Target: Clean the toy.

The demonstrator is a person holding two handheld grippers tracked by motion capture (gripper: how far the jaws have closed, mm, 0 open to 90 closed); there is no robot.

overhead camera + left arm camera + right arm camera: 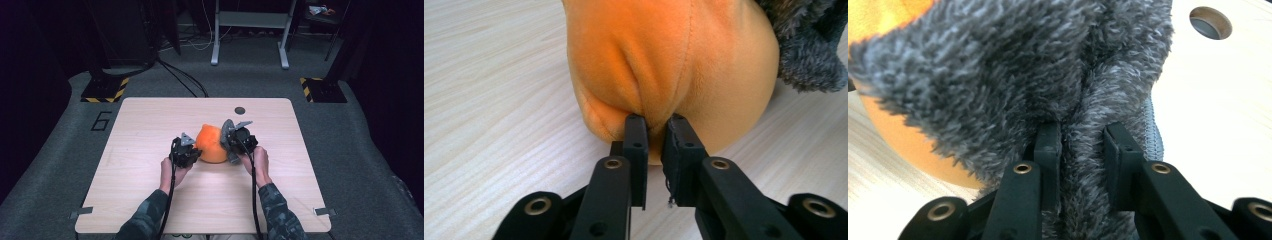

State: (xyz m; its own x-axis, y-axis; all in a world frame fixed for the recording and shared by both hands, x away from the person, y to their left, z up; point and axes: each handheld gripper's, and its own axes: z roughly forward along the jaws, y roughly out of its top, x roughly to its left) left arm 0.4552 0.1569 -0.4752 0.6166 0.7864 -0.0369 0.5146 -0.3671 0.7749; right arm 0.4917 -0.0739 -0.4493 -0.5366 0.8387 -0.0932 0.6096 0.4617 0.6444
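Pinching a fold of the orange plush toy (664, 60), the left gripper (655, 130) fingers are nearly closed; the right gripper (1082, 145) fingers clamp its grey fur (1013, 75).

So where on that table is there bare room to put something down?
Bare wood lies along the table's left and right edges, the far strip near the round hole and the near edge between the sleeves. It is crowded mid-table, where both tongs pinch the orange plush toy.
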